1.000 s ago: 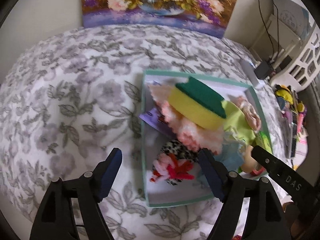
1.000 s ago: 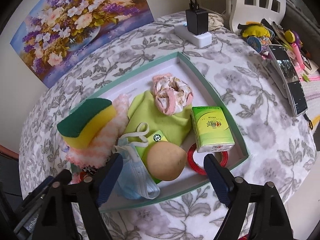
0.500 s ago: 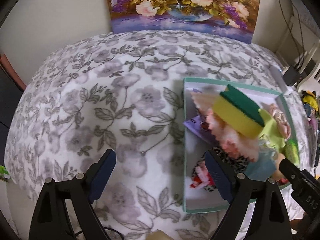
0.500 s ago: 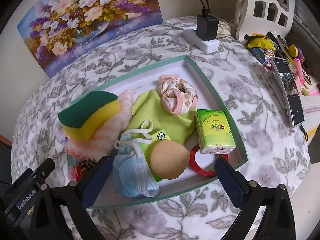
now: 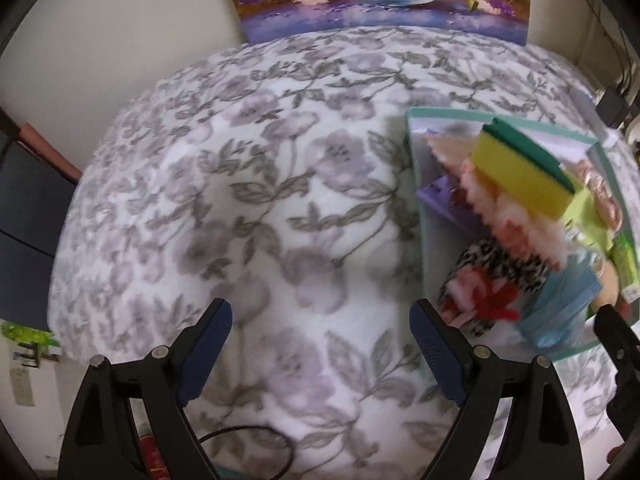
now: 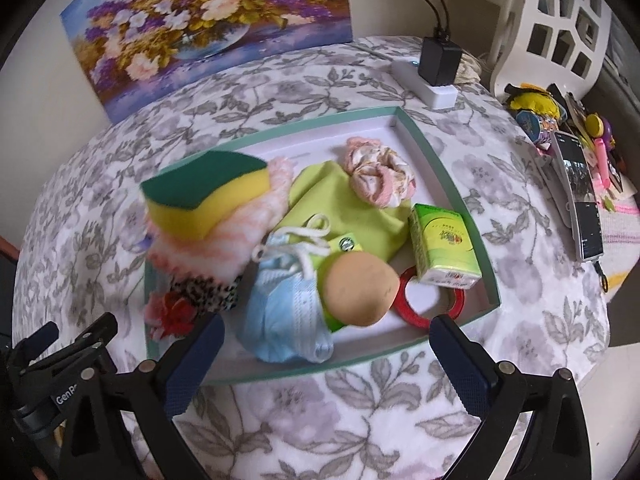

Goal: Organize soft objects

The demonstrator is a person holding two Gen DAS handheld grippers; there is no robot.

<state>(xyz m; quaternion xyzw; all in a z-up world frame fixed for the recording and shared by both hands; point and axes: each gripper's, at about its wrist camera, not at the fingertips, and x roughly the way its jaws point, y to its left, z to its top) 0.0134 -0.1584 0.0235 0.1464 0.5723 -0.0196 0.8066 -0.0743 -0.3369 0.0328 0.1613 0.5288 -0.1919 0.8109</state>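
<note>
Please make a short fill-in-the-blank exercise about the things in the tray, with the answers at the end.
1. The yellow sponge has a ____ scouring side on top.
2. The tissue pack rests partly on a red ____.
3. The sponge lies on a fluffy ____ cloth.
4. Both grippers, left and right, hold ____.

Answers: green; ring; pink; nothing

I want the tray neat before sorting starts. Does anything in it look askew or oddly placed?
Yes. The yellow sponge with a green scouring top sits tilted on a crumpled pink fluffy cloth, overhanging the teal-rimmed shallow tray's left edge. A light blue face mask lies bunched, straps loose.
</note>
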